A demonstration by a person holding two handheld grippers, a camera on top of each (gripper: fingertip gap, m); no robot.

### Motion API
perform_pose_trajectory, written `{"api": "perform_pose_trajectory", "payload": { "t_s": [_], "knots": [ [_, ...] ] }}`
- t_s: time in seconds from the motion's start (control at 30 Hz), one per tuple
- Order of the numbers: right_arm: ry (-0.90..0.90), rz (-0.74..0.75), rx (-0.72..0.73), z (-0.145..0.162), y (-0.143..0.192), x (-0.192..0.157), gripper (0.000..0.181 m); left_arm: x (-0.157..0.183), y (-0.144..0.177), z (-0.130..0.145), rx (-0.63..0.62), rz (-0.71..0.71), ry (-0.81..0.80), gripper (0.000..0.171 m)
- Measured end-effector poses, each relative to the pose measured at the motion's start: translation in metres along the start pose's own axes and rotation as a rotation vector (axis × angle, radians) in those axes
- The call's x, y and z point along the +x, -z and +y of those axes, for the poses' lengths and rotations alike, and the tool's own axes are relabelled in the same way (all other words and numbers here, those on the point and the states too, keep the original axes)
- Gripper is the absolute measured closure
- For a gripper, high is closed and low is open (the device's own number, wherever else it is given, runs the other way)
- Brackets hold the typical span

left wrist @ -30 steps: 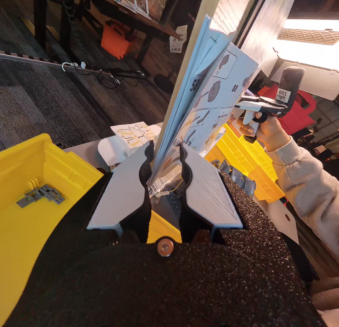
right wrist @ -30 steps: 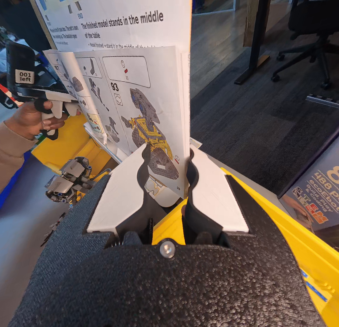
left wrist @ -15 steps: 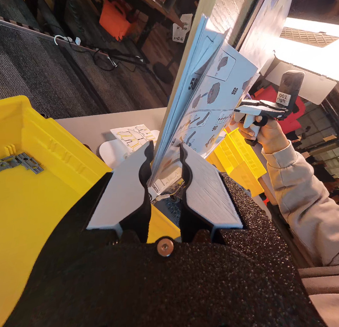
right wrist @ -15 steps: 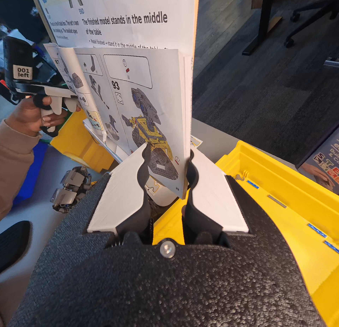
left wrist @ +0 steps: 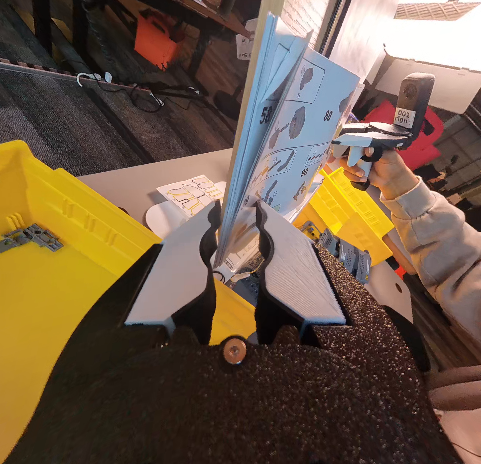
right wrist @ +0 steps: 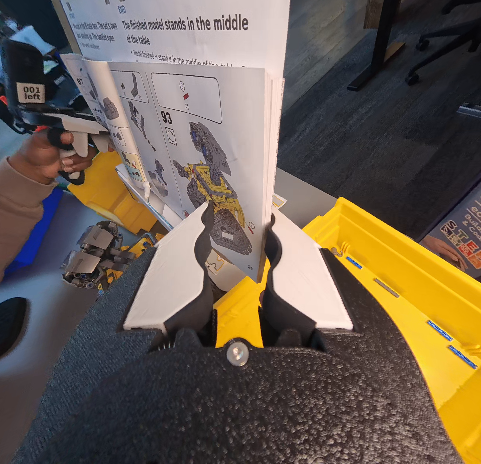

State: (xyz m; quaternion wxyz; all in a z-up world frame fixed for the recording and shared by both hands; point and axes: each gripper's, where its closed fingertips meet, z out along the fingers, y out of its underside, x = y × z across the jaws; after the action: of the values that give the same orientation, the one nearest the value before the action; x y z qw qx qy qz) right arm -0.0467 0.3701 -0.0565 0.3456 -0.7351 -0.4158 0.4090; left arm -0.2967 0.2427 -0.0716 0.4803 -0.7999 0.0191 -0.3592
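The instruction booklet (left wrist: 283, 139) stands upright above the table (left wrist: 145, 176), open; the left gripper (left wrist: 235, 207) is clamped on one stack of pages, the right gripper (right wrist: 238, 215) on the other — a yellow bin (left wrist: 65, 217) lies left of the left gripper; a grey brick model (right wrist: 96, 254) sits left of the right.

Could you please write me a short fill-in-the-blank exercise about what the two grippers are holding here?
1. The left gripper and the right gripper both grip an open ____.
2. The bin beside the right gripper is coloured ____.
3. The brick model on the table is mostly ____ in colour.

Missing words: booklet; yellow; grey
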Motion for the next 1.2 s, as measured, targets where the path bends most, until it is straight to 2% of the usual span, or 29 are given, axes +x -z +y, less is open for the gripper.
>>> {"api": "perform_pose_trajectory", "payload": {
  "t_s": [0.3,0.43,0.5,0.63,0.7,0.83,0.97,1.07,1.2],
  "knots": [
    [0.042,0.021,0.051,0.003,0.004,-0.005,0.139,0.003,0.001,0.002,0.067,-0.01,-0.054,0.144],
    [0.145,0.128,0.086,0.003,0.023,-0.009,0.107,0.008,0.014,-0.006,0.121,-0.096,-0.178,0.131],
    [0.251,0.207,0.085,0.012,0.041,-0.015,0.103,0.013,0.033,-0.015,0.161,-0.17,-0.262,0.126],
    [0.327,0.189,0.147,0.034,0.066,-0.06,0.104,0.033,0.067,-0.017,0.2,-0.331,-0.429,0.123],
    [0.346,0.189,0.196,0.044,0.071,-0.082,0.106,0.051,0.077,-0.013,0.246,-0.363,-0.463,0.123],
    [0.349,0.26,0.351,0.052,0.072,-0.109,0.115,0.089,0.082,0.004,0.412,-0.372,-0.446,0.126],
    [0.308,0.364,0.494,0.052,0.067,-0.113,0.125,0.117,0.07,0.034,0.558,-0.373,-0.401,0.129],
    [0.271,0.395,0.528,0.053,0.058,-0.11,0.134,0.127,0.054,0.067,0.55,-0.396,-0.415,0.126],
    [0.215,0.414,0.571,0.05,0.055,-0.108,0.145,0.136,0.057,0.103,0.51,-0.44,-0.501,0.131]
  ]
}}
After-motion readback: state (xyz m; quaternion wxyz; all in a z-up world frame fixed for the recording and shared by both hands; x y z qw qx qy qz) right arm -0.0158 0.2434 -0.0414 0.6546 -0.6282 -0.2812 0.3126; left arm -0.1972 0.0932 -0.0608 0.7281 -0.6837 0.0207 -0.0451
